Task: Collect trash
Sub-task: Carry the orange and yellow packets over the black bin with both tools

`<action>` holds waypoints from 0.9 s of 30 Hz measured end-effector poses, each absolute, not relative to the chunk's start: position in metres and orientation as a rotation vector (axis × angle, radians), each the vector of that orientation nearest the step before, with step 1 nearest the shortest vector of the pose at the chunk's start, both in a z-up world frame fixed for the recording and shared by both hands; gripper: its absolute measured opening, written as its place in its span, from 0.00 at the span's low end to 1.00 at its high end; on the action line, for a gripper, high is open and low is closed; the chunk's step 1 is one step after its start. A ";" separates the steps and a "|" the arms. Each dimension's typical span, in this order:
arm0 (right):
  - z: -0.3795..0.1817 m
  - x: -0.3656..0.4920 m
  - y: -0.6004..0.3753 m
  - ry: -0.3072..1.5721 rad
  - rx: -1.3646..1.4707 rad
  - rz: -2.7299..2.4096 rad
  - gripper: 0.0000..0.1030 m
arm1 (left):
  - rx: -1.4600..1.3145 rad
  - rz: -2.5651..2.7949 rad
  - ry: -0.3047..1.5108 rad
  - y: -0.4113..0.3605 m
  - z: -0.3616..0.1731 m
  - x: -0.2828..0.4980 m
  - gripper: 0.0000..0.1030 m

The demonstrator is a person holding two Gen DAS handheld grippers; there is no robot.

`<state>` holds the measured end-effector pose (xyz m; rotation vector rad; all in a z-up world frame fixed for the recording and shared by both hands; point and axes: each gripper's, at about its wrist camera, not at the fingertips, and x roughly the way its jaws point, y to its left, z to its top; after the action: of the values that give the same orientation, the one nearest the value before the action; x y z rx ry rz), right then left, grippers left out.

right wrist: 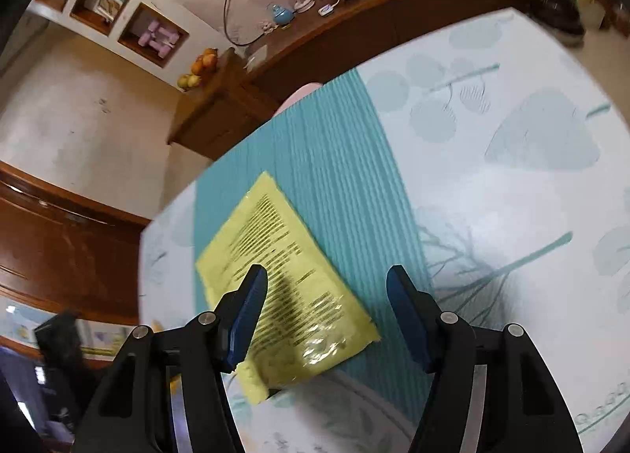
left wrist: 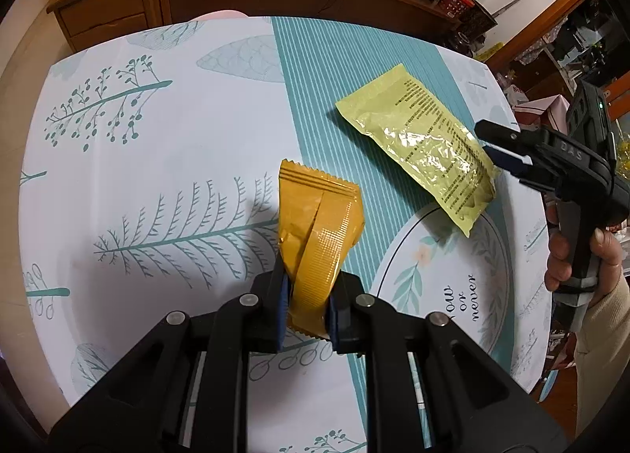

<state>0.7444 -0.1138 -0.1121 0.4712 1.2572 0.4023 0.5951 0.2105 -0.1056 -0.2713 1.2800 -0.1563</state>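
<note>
— Holding anything yet, the left claw [left wrist: 308, 309]?

— Yes. Its blue pads are pinched on the lower end of the orange wrapper [left wrist: 315, 240], and the rest of the wrapper stands up in front of the camera, off the desk [left wrist: 157, 145]. Gripped by one end like that, it hangs free and could be dropped straight into a bin, I'd guess.

— And the other piece of trash?

— The yellow packet [right wrist: 291, 279] lies flat, printed side up, mostly on the teal stripe [left wrist: 327, 98] of the cloth. One corner reaches over the round printed ring [left wrist: 500, 256] near the desk's edge.

— Where is the right claw [right wrist: 327, 303]?

— Above the packet's near end, spread wide and empty. In its own view one finger sits over the packet and the other over the stripe beside it, so the packet isn't yet centred between them. From the left camera the claw comes in sideways at the packet's end, with the person's hand [left wrist: 571, 260] on the grip.

— Why that end?

— My reading: it's the nearest end, and its slightly lifted edge gives the fingers something to catch. A flat foil packet is hard to pinch from above, so sliding in low at the edge looks sensible.

— Any bin in view?

— None that I can make out.
</note>
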 end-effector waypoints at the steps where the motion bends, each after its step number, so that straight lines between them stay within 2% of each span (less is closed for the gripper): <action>1: -0.113 0.743 -0.116 1.270 0.494 0.428 0.60 | -0.272 -0.160 1.279 0.212 -0.105 0.594 0.12; 4: -0.117 0.738 -0.121 1.290 0.546 0.474 0.55 | -0.269 -0.171 1.277 0.210 -0.105 0.595 0.12; 6: -0.120 0.736 -0.125 1.301 0.578 0.494 0.46 | -0.264 -0.179 1.279 0.206 -0.106 0.596 0.12; 8: -0.127 0.733 -0.116 1.315 0.596 0.504 0.33 | -0.260 -0.186 1.281 0.202 -0.106 0.597 0.12; 10: -0.132 0.731 -0.108 1.328 0.604 0.521 0.27 | -0.256 -0.191 1.281 0.198 -0.106 0.598 0.12; 12: -0.132 0.725 -0.098 1.323 0.591 0.547 0.13 | -0.250 -0.193 1.280 0.193 -0.104 0.598 0.12; 13: -0.131 0.721 -0.093 1.315 0.580 0.554 0.03 | -0.248 -0.194 1.279 0.190 -0.104 0.599 0.12; 20: -0.107 0.681 -0.070 1.239 0.585 0.547 0.01 | -0.231 -0.190 1.265 0.179 -0.088 0.581 0.12; 27: -0.053 0.593 -0.079 1.198 0.572 0.497 0.00 | -0.202 -0.205 1.232 0.151 -0.049 0.514 0.12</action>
<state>0.5927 -0.0793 -0.0531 0.5725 1.1977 0.4970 0.5142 0.1510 -0.0494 -0.2015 1.2322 -0.2053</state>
